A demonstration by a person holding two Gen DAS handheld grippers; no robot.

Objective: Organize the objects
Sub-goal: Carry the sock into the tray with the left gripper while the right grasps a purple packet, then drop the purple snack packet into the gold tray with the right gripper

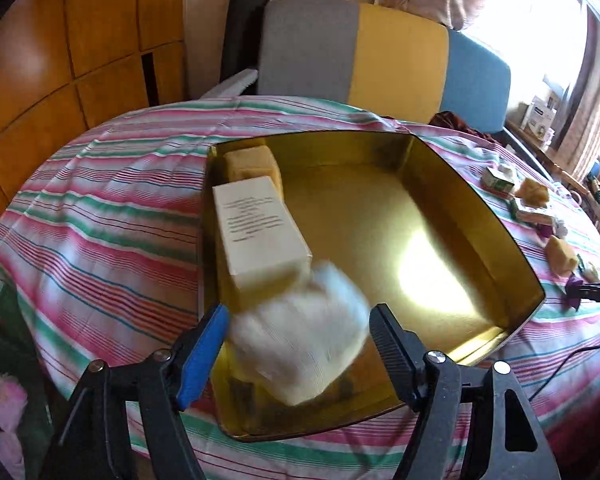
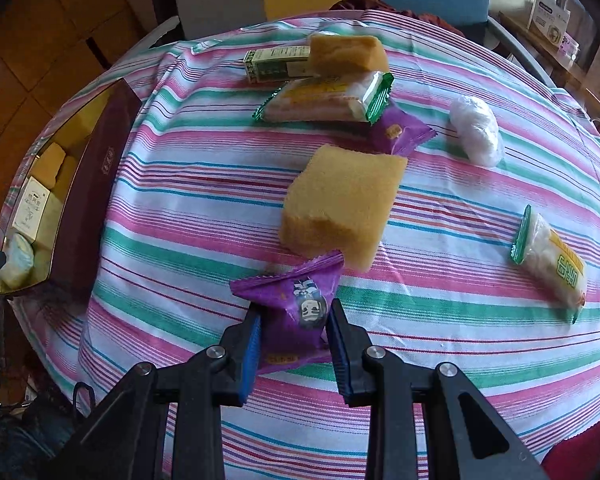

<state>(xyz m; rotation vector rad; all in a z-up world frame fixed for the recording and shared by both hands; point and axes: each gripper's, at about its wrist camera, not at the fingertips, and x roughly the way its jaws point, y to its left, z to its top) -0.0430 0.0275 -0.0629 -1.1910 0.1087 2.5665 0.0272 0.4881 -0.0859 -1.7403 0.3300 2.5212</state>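
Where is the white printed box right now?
In the left wrist view, the white printed box sits inside the gold tin, against its left wall, between a yellow sponge behind and a blurred white bundle in front.

Left wrist overlooks the tin [image 1: 480,216]; right shares its edge.

striped table [image 2: 180,216] | gold tin [image 1: 480,208] | sponges [image 2: 340,204] | snack packets [image 2: 300,300]

sponges [image 2: 342,208] 3; purple packets [image 2: 300,308] 2; green-edged packets [image 2: 328,98] 2; boxes [image 1: 256,228] 2
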